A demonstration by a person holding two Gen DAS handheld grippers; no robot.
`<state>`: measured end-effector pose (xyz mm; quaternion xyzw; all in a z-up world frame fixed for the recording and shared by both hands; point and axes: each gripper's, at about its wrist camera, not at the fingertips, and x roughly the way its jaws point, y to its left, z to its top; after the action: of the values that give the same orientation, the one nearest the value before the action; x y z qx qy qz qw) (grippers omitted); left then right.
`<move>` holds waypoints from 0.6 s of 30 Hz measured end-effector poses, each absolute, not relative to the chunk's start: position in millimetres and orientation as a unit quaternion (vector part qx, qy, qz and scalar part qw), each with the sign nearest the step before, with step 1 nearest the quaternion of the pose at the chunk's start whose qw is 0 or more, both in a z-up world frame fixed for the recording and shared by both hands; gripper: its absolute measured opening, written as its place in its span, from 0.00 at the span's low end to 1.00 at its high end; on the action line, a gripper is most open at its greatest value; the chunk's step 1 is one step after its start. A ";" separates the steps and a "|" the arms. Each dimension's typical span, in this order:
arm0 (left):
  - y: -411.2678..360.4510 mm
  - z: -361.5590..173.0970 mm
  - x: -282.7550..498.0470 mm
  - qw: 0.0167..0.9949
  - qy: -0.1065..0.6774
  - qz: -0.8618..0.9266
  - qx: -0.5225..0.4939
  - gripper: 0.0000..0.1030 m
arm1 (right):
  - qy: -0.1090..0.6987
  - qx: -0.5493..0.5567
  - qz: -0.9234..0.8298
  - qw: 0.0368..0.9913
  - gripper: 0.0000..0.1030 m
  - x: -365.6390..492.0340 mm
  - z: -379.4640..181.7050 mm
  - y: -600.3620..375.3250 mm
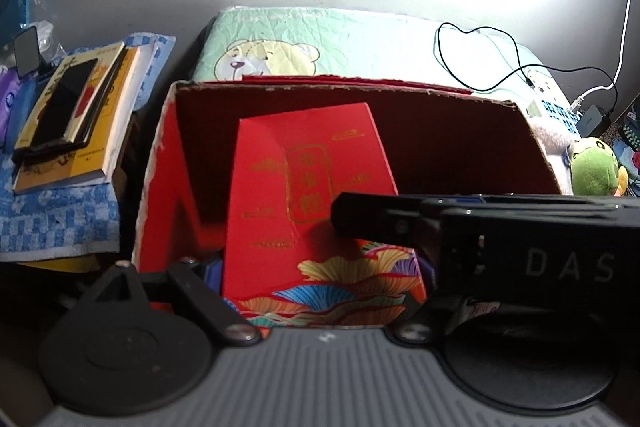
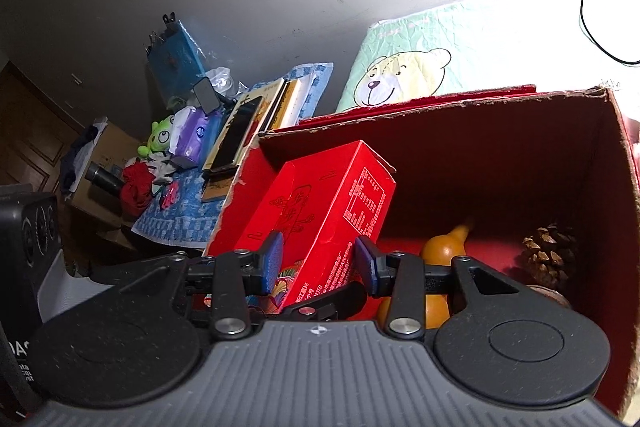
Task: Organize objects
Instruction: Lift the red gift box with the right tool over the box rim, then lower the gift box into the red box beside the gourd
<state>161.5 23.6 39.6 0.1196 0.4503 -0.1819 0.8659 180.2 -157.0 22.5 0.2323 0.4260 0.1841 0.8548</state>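
A red gift box (image 1: 312,195) with gold lettering and fan patterns stands tilted inside a big red cardboard carton (image 1: 420,131). My left gripper (image 1: 320,275) is shut on the box across its wide face. The blue left pad touches the box's edge, and the right finger is mostly hidden behind the other tool's black body (image 1: 540,251). In the right wrist view, my right gripper (image 2: 320,257) is shut on the gift box (image 2: 320,203) across its narrow side, with a blue fingertip (image 2: 274,255) on its front. An orange gourd (image 2: 440,251) and a pine cone (image 2: 548,255) lie on the carton (image 2: 500,155) floor.
Left of the carton, books with a dark phone on top (image 1: 72,115) rest on a blue checkered towel (image 1: 52,219). A bear-print pillow (image 1: 280,55) lies behind the carton. To the right are a green plush (image 1: 592,171), a charger (image 1: 594,117) and cables.
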 end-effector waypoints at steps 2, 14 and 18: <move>25.0 37.3 166.8 0.865 0.454 -0.182 0.115 0.80 | 0.431 0.237 0.182 0.851 0.42 184.6 19.7 -157.2; 16.4 22.6 181.1 0.861 0.457 -0.159 0.159 0.79 | 0.483 0.263 0.159 0.820 0.42 206.3 -2.7 -163.2; 17.6 10.7 189.0 0.845 0.489 -0.163 0.140 0.80 | 0.508 0.281 0.152 0.800 0.41 210.5 -15.6 -169.0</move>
<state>189.0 17.6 10.7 0.1404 0.4891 -0.1626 0.8454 210.5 -169.0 -15.6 0.2807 0.5082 0.1519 0.7999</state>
